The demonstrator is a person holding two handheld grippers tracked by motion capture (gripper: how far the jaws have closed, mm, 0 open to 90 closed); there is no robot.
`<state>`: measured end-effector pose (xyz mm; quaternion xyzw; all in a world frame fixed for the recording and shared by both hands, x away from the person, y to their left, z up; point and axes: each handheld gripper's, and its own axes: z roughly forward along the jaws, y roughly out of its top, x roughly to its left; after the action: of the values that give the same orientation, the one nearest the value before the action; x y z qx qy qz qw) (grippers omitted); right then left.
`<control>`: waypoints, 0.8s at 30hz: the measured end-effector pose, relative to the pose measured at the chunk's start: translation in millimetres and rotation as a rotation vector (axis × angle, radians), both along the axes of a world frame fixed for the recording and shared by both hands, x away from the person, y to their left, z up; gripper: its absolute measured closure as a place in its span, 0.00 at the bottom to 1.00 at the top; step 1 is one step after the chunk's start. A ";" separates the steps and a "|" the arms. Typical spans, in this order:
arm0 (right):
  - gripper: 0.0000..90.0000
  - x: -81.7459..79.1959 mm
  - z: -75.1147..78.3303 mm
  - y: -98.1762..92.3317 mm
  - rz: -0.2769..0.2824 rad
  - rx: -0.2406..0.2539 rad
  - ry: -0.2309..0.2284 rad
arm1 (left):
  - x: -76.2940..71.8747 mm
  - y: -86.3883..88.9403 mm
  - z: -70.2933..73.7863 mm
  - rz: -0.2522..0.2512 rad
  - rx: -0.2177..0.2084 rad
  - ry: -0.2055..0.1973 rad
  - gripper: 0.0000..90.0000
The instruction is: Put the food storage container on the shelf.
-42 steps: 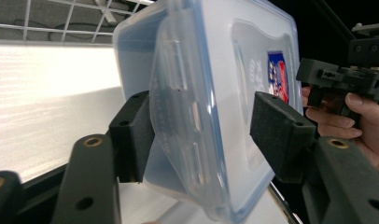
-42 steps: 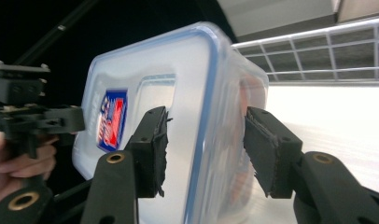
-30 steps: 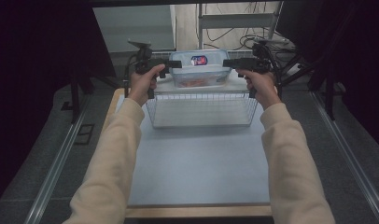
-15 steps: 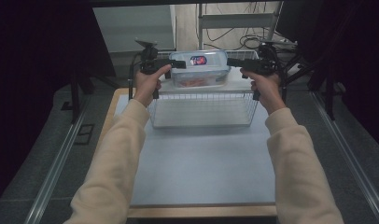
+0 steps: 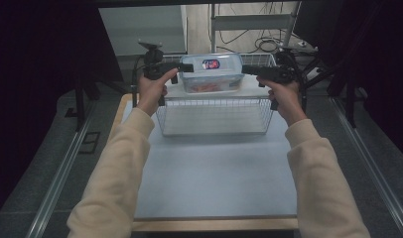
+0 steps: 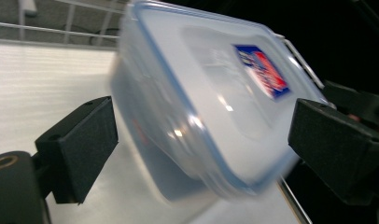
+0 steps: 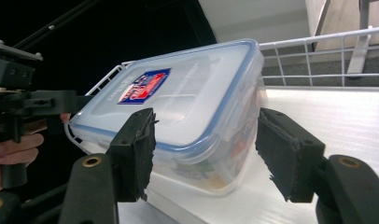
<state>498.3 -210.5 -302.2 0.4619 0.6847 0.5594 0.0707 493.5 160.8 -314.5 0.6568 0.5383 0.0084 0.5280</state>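
A clear plastic box (image 5: pixel 212 74) with a blue-rimmed lid and a red and blue label stands on the white floor of a wire basket (image 5: pixel 214 116). My left gripper (image 5: pixel 175 75) is at the box's left end and my right gripper (image 5: pixel 247 71) at its right end. In the left gripper view the box (image 6: pixel 201 98) lies between wide pads (image 6: pixel 80 149) that do not press on it. The right gripper view shows its end (image 7: pixel 192 107) between spread pads (image 7: pixel 290 156). Both pairs of jaws have just been opening. Orange food shows through the box's wall.
The basket sits at the far end of a pale mat (image 5: pixel 214 173) on a wooden table (image 5: pixel 214 224). Metal rails (image 5: pixel 60 173) run along both sides. Behind the basket are a shelf frame (image 5: pixel 249 22) and floor cables. The basket's wire rim (image 7: pixel 318 51) rises behind the box.
Both hands have stayed at the box's ends, the left one shifting slightly. The box keeps its place in the basket.
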 end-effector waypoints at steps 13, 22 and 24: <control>0.37 -53.4 -8.4 -11.9 0.093 -0.059 -0.063 | -95.1 4.0 -0.5 -0.122 0.011 -0.172 0.11; 0.31 -124.9 -65.5 -23.2 0.186 -0.136 -0.132 | -160.8 9.6 -60.4 -0.187 0.048 -0.212 0.13; 0.30 -134.9 -79.4 -25.2 0.201 -0.139 -0.122 | -170.2 9.9 -76.5 -0.203 0.056 -0.204 0.14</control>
<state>363.5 -235.7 -381.6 0.3502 0.7591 0.5417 0.0877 323.2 170.8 -391.1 0.7179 0.4123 0.0368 0.5596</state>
